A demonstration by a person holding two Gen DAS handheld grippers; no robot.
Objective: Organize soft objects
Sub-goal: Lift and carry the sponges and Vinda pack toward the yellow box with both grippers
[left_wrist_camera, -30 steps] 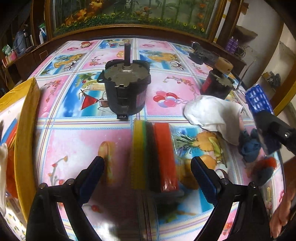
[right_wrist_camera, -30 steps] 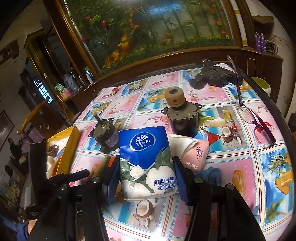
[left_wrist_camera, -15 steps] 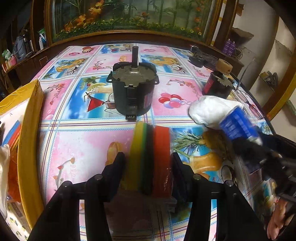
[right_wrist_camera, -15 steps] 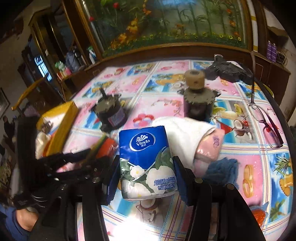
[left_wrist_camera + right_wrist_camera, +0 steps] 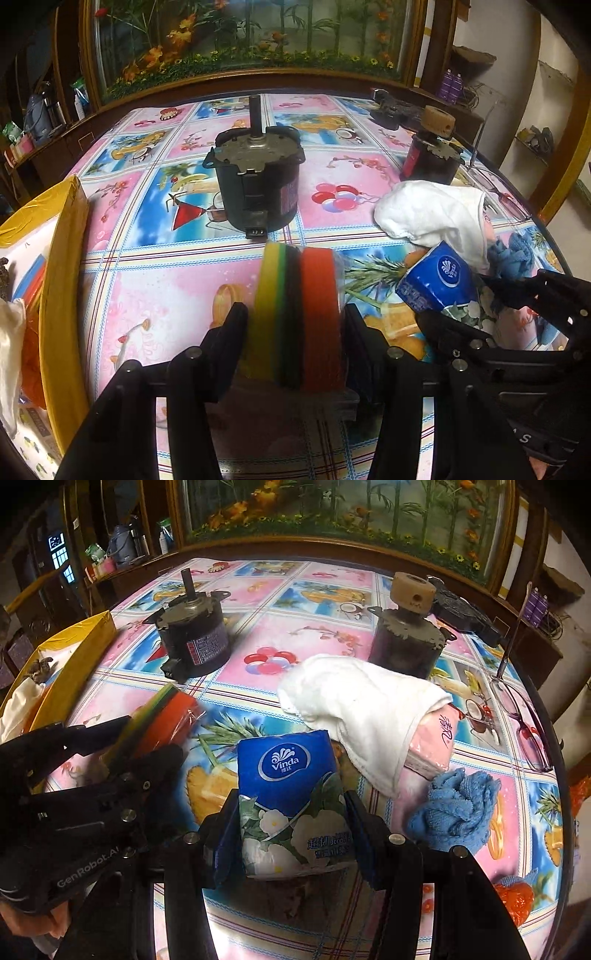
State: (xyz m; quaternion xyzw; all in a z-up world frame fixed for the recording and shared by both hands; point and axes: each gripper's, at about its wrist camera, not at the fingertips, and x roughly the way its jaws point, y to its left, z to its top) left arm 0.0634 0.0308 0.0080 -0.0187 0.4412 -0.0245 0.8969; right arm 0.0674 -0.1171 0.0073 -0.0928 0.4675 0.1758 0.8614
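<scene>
Left wrist view: both grippers loaded, carry step next.
My left gripper [image 5: 295, 325] has just closed and now clamps the sponge pack [image 5: 297, 314], mid-table in front of the dark motor [image 5: 256, 177]; my right gripper [image 5: 291, 834] grips the blue tissue pack [image 5: 295, 805] beside it, clear of the white cloth [image 5: 358, 716]. Next move, I judge: lift both and carry them to the yellow box [image 5: 61, 295] at the table's left edge without knocking the motor.
</scene>
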